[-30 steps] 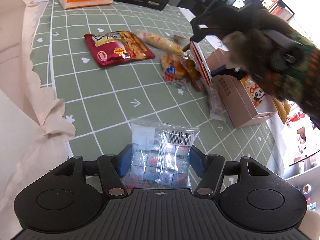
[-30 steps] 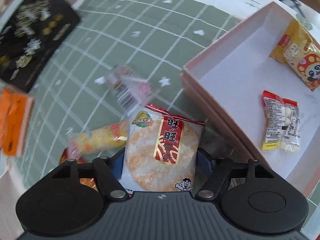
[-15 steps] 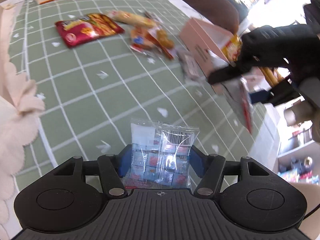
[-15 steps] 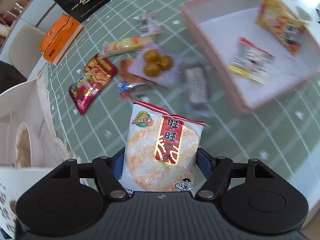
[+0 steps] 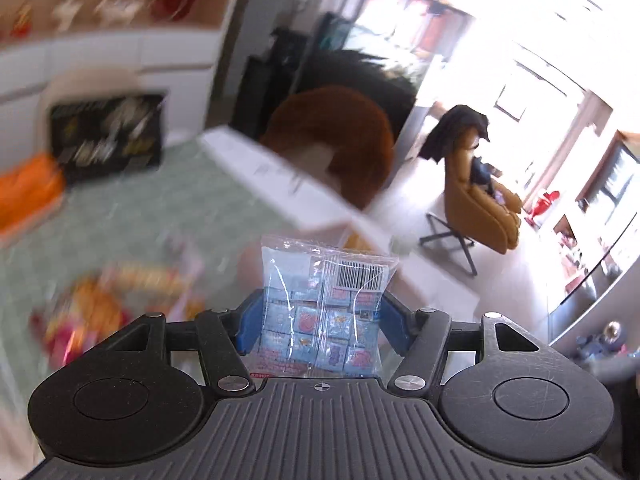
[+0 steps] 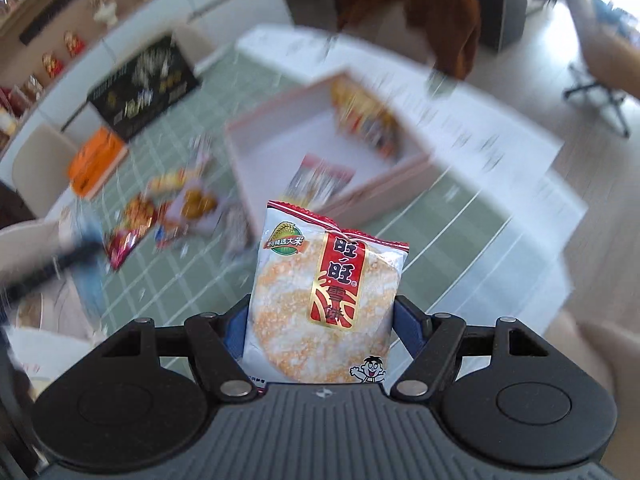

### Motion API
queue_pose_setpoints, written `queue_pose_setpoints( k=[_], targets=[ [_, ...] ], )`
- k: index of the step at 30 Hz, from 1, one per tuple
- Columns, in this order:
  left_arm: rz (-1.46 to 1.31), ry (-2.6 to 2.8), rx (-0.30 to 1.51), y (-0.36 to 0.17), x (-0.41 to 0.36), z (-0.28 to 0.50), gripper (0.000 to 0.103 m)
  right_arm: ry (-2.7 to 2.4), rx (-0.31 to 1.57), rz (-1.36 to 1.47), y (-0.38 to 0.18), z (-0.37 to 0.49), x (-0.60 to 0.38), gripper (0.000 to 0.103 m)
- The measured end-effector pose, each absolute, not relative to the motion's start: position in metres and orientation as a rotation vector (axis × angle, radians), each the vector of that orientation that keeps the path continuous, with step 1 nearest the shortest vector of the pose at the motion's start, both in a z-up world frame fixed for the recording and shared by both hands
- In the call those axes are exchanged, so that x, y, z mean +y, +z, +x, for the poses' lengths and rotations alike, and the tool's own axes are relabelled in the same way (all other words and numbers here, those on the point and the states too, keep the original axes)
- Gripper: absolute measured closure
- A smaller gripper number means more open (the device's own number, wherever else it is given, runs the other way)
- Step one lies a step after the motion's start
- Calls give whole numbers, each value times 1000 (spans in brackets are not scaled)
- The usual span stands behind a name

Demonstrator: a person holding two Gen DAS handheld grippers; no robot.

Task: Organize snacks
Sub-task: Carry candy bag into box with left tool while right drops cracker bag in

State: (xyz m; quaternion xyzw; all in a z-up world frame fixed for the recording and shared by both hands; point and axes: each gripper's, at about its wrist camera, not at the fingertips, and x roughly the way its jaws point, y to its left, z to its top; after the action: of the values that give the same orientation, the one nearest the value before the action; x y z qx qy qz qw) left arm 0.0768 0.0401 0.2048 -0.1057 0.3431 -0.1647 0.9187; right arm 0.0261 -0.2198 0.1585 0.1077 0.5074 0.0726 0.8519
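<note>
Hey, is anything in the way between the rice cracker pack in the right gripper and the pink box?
Nothing visible does. The right gripper holds the rice cracker pack above the table, and the pink box lies open ahead, with blurred snacks already inside.

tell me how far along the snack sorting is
Partly done. The pink box already holds a few blurred packets. In hand: the left gripper grips a clear candy bag, and the right gripper grips a rice cracker pack; neither is boxed yet. Left: the loose snacks on the green tablecloth.
</note>
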Motion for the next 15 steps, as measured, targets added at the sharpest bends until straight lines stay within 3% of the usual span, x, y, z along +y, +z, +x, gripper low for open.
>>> queue_pose_setpoints(
  k=[3,6,9,15],
  targets=[
    [-262,-411,734,190,12,133,35,131,1015,242,166,28,-244,30],
    [-257,-462,835,138,-24,181,35,100,1008,243,157,33,-260,30],
    [-161,-428,913,87,-51,205,43,88,1023,250,145,38,-272,30],
    [-388,-347,790,100,4,192,43,75,1007,221,133,58,-284,30]
  ],
)
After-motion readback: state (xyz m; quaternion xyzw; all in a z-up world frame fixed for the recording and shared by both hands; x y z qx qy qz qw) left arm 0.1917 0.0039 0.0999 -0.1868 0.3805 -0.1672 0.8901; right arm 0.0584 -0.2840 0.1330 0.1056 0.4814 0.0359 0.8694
